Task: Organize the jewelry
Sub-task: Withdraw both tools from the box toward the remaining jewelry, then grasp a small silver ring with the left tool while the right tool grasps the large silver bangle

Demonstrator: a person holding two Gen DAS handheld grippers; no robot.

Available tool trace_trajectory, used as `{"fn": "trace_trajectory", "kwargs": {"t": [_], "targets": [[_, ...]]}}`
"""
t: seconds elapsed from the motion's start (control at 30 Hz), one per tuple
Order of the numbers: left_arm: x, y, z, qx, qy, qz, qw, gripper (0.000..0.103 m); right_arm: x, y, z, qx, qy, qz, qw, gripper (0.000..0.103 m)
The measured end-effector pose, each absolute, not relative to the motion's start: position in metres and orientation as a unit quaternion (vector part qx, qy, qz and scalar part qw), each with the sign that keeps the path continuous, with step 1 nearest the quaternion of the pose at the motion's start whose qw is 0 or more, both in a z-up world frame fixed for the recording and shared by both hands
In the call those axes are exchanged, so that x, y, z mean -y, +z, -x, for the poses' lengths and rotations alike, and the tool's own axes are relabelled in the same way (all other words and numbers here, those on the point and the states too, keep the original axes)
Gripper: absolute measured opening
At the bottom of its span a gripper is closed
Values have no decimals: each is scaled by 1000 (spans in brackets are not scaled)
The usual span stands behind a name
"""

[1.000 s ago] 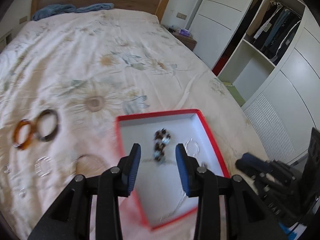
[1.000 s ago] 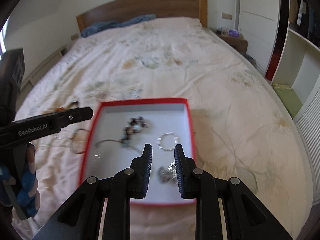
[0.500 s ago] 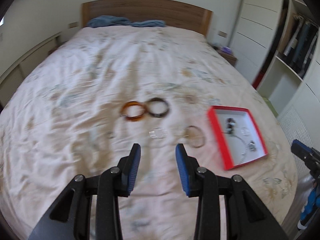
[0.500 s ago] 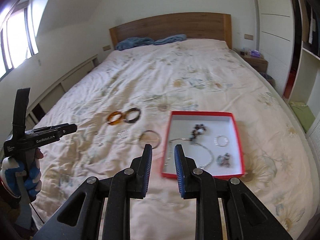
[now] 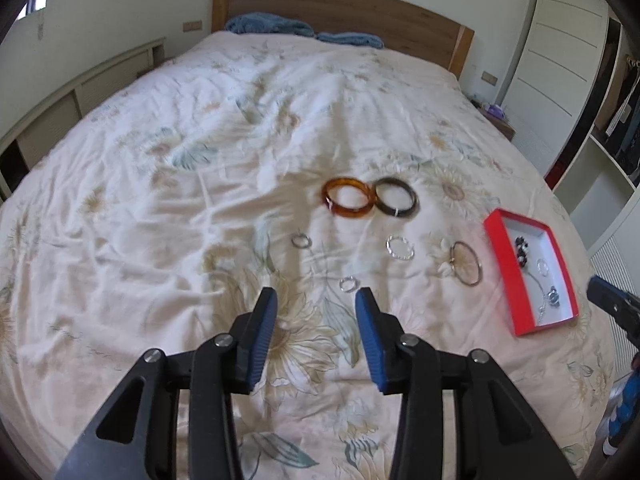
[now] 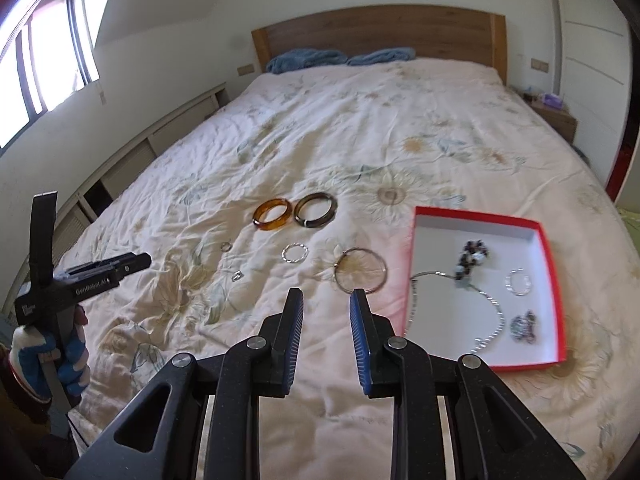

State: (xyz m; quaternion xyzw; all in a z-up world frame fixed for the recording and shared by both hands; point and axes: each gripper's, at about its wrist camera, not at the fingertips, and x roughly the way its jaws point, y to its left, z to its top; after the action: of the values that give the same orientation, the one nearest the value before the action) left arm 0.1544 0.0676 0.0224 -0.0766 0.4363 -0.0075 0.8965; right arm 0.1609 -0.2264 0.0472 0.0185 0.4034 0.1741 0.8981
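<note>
A red box (image 6: 476, 214) with a white inside lies on the bed and holds a beaded bracelet (image 6: 472, 260), a chain (image 6: 492, 304) and a silver ring (image 6: 519, 282). Left of the box (image 5: 490, 224) lie an amber bangle (image 5: 350, 212), a dark bangle (image 5: 396, 211), a twisted silver ring (image 5: 388, 246), a thin wire bangle (image 5: 472, 283) and two small rings (image 5: 348, 283). My left gripper (image 5: 315, 296) hovers just short of the nearer small ring, its jaws opening with nothing between them. My right gripper (image 6: 327, 296) hangs near the wire bangle (image 6: 386, 270), its jaws narrowly apart and empty.
The floral quilt (image 5: 200, 160) covers the whole bed up to a wooden headboard (image 6: 380, 32) with blue pillows. A gloved hand (image 6: 48, 356) carries the left gripper at the bed's left edge. Wardrobes and a nightstand (image 6: 556, 118) stand on the right.
Both grippers have drawn back from over the red box. The left one swung left to the loose rings and bangles, and its jaws stand a little wider.
</note>
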Motion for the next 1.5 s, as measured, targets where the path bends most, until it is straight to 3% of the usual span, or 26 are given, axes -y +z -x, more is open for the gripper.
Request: {"fn": "trace_trajectory", "kwargs": {"t": [0.53, 1.1, 1.17, 1.27, 1.37, 1.5], "targets": [[-42, -76, -229, -491, -61, 79, 865, 39, 184, -54, -262, -482, 191, -13, 855, 32], [-38, -97, -244, -485, -69, 65, 869, 36, 162, -101, -302, -522, 188, 18, 832, 33], [-37, -98, -244, -484, -71, 62, 870, 28, 161, -105, -304, -525, 186, 15, 831, 30], [-32, -98, -242, -483, -78, 51, 871, 18, 164, -108, -304, -525, 184, 6, 831, 17], [-28, -97, -240, -482, -79, 44, 871, 17, 166, -107, -302, -525, 190, -4, 830, 8], [-29, -92, -235, -481, -80, 48, 872, 17, 165, -102, -293, -518, 198, -11, 832, 4]]}}
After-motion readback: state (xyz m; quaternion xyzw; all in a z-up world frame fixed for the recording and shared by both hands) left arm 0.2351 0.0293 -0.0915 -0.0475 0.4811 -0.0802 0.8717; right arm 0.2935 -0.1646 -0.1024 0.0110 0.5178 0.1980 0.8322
